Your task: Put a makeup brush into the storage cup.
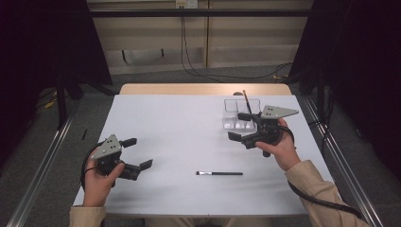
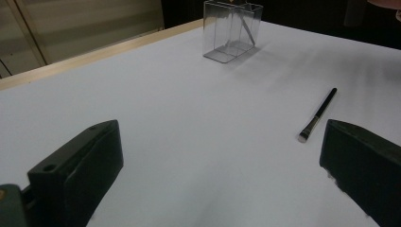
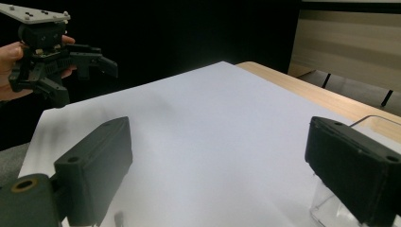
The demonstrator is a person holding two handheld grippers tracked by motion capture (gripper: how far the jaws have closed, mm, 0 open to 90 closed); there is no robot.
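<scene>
The brush [image 1: 219,173] lies flat on the white worktop [image 1: 179,132], in front of the clear organiser [image 1: 241,115] and nearer to the person. In the high view its long axis runs left to right, parallel to the near edge of the worktop. The bristle end points to the left, toward the left hand-held gripper [image 1: 136,153], and the handle end points to the right. It is a thin brush with a black handle, a short silver ferrule and a small pale tip; in the left gripper view the brush [image 2: 318,115] shows this tip clearly.

A second brush [image 1: 247,101] stands tilted inside the organiser.

The left hand-held gripper is released, with jaws wide apart, well to the left of the organiser. The right hand-held gripper [image 1: 240,126] is also released and holds nothing, just in front of the organiser
</scene>
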